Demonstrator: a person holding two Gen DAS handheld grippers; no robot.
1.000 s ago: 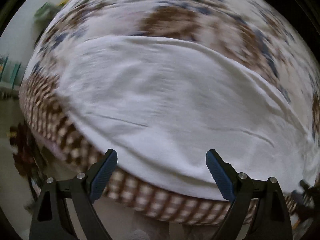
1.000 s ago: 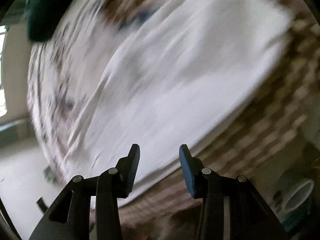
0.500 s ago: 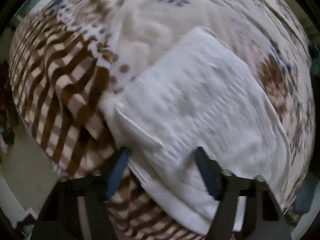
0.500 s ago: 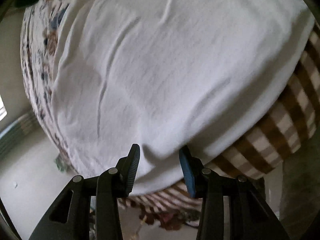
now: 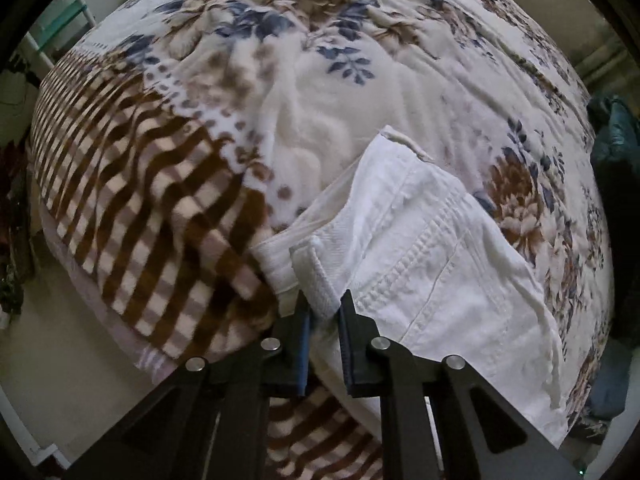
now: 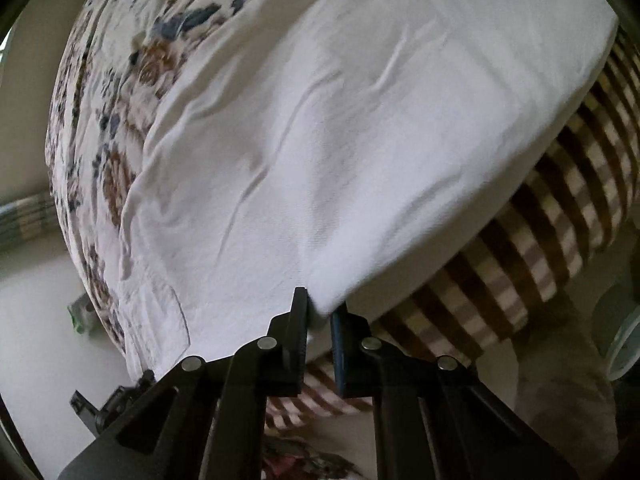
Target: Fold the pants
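White pants (image 5: 432, 248) lie folded on a bed covered by a floral and brown-checked blanket (image 5: 168, 184). In the left wrist view my left gripper (image 5: 324, 312) is closing, its pads pinching a thick corner of the waistband near the bed's edge. The right wrist view shows the broad white leg cloth (image 6: 360, 128) spread over the bed. My right gripper (image 6: 320, 312) is closing too, with a folded corner of the pants' cloth pressed between its pads.
The checked blanket edge (image 6: 560, 208) hangs over the bed side. A pale floor (image 5: 60, 360) lies below. A dark teal bundle (image 5: 612, 152) sits at the bed's far right. A small black object (image 6: 108, 400) lies on the floor.
Both grippers swept across the pants to their edge and went from open to shut on white cloth. The left one rolled and now holds the waistband corner.
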